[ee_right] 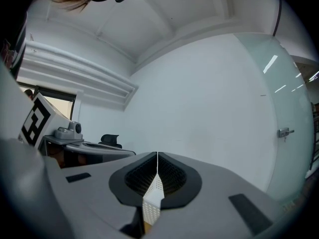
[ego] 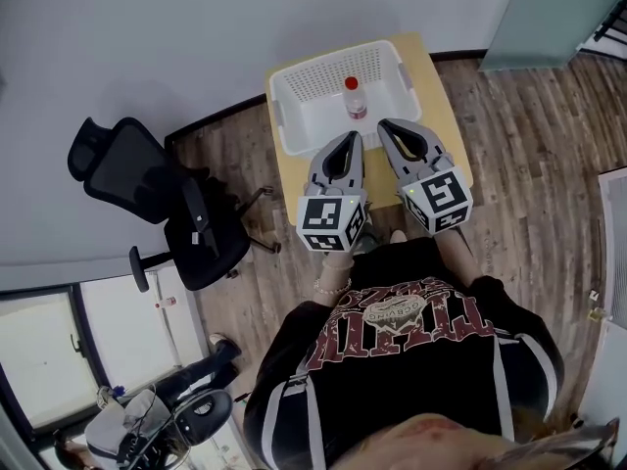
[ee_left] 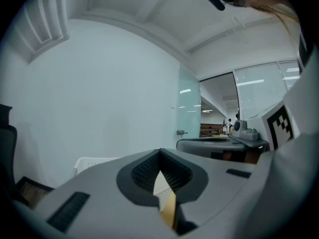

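Observation:
Both grippers are held side by side above the near edge of a small wooden table (ego: 447,125). My left gripper (ego: 351,137) is shut, its jaws meeting at the tip with nothing between them (ee_left: 159,151). My right gripper (ego: 384,125) is also shut and empty (ee_right: 157,154). Just beyond their tips stands a white perforated basket (ego: 284,116). Inside it a small clear bottle with a red cap (ego: 354,98) stands upright near the front wall. Neither gripper touches the basket or the bottle. The gripper views point upward at a white wall and the ceiling.
A black office chair (ego: 167,204) stands left of the table on the wood floor. A white wall runs behind the table, with a frosted glass door (ego: 549,13) at the back right. A dark wheeled object and a person's leg (ego: 196,370) are at the lower left.

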`<move>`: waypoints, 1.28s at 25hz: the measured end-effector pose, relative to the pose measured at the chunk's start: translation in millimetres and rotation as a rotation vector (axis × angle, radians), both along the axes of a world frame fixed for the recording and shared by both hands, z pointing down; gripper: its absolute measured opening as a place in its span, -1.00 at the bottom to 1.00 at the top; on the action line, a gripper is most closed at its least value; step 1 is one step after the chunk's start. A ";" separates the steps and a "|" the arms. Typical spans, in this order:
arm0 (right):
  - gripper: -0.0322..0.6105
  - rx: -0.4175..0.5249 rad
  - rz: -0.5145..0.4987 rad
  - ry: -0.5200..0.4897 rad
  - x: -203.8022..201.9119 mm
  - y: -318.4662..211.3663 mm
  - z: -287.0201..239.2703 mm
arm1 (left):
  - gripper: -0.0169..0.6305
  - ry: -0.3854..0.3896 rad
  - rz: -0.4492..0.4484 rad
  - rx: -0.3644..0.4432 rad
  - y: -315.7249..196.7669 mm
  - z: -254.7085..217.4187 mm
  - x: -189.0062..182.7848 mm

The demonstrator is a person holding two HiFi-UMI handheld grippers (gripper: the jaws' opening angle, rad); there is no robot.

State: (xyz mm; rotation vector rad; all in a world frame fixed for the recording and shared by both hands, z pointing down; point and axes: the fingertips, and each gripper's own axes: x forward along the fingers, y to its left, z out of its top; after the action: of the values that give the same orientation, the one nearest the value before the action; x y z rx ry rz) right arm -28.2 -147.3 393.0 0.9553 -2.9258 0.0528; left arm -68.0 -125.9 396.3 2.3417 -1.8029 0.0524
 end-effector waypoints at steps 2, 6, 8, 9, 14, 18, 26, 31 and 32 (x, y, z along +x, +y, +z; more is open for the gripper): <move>-0.84 -0.005 0.009 0.004 -1.7 -5.6 2.0 | -0.80 -0.007 0.014 0.000 -6.1 -0.2 -1.3; -0.84 -0.013 0.027 0.006 -8.0 -17.0 4.5 | -0.80 -0.001 0.033 -0.009 -18.0 1.2 -7.3; -0.84 -0.014 0.033 0.011 -12.0 -23.2 5.7 | -0.80 0.000 0.038 -0.014 -24.0 2.9 -12.0; -0.84 -0.016 0.036 0.014 -14.1 -26.2 6.7 | -0.80 0.001 0.040 -0.016 -27.0 3.8 -14.6; -0.84 -0.026 0.055 0.032 -25.2 -39.2 13.6 | -0.80 0.005 0.062 -0.022 -39.7 7.9 -25.3; -0.84 -0.032 0.070 0.048 -37.0 -50.3 18.5 | -0.80 0.014 0.081 -0.026 -51.1 11.2 -36.3; -0.84 -0.075 0.096 0.094 -56.2 -76.0 41.1 | -0.80 0.011 0.118 -0.044 -75.1 21.9 -55.5; -0.84 -0.102 0.112 0.122 -65.6 -89.1 55.0 | -0.80 0.029 0.143 -0.064 -86.7 32.1 -65.3; -0.84 -0.105 0.118 0.126 -66.3 -91.8 57.2 | -0.80 0.032 0.148 -0.067 -89.0 33.3 -66.6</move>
State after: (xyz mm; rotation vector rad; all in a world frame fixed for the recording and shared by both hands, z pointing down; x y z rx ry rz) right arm -94.5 -239.2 450.2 1.0724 -2.7206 0.1454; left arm -134.7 -214.9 429.6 2.4104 -1.5855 0.0932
